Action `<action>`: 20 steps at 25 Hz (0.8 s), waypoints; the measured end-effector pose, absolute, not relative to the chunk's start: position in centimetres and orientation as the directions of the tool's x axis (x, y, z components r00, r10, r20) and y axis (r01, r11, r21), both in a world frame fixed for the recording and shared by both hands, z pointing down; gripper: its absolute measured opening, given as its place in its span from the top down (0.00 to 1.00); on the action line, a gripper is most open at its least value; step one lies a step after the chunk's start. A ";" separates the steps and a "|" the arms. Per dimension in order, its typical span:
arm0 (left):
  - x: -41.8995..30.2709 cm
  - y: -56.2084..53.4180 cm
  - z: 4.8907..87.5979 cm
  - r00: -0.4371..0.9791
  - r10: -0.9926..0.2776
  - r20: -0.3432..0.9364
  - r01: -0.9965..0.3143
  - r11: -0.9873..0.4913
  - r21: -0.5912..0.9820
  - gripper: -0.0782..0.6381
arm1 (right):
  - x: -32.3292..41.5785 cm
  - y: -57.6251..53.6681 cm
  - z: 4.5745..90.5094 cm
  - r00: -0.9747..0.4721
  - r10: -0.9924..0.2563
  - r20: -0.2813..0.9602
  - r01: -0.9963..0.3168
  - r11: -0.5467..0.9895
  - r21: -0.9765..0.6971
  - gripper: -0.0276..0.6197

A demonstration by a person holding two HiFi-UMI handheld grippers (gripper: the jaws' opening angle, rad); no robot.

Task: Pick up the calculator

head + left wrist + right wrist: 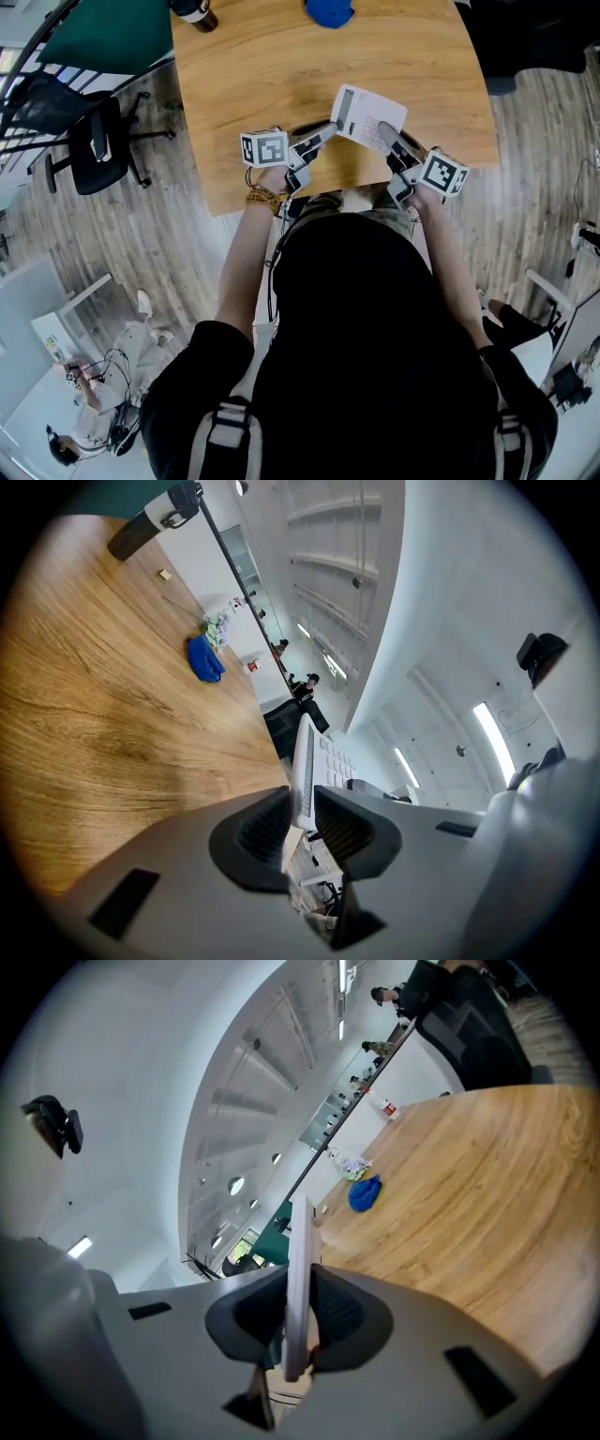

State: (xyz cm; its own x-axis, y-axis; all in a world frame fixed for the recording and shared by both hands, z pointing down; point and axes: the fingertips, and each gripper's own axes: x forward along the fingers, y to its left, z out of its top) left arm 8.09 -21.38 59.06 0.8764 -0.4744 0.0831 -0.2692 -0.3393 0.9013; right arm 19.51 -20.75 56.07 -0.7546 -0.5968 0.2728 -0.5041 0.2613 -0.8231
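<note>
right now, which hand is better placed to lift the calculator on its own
Right, probably: the right gripper has the calculator deep between its pads, while the left gripper pinches only its edge.

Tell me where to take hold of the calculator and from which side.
Take the calculator by its thin edges, coming in from the person's side. It is a flat slab held up off the table, so jaws span its thickness. The left gripper and right gripper each clamp a different edge that way.
</note>
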 end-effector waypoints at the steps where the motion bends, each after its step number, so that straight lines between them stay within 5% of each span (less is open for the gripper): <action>1: 8.0 -21.6 59.4 0.872 -0.480 0.093 -0.280 -0.335 0.900 0.78 | 19.5 -20.8 56.2 -0.756 -0.594 0.276 -0.514 0.275 -0.813 0.86; 13: 8.0 -22.6 56.9 0.814 -0.530 0.236 -0.520 -0.486 0.703 0.78 | 18.9 -21.8 54.1 -0.658 -0.667 0.349 -0.731 0.454 -0.509 0.86; 20: 6.3 -24.8 54.3 0.685 -0.676 0.271 -0.694 -0.493 0.524 0.78 | 17.2 -23.5 49.8 -0.621 -0.727 0.292 -0.781 0.542 -0.311 0.86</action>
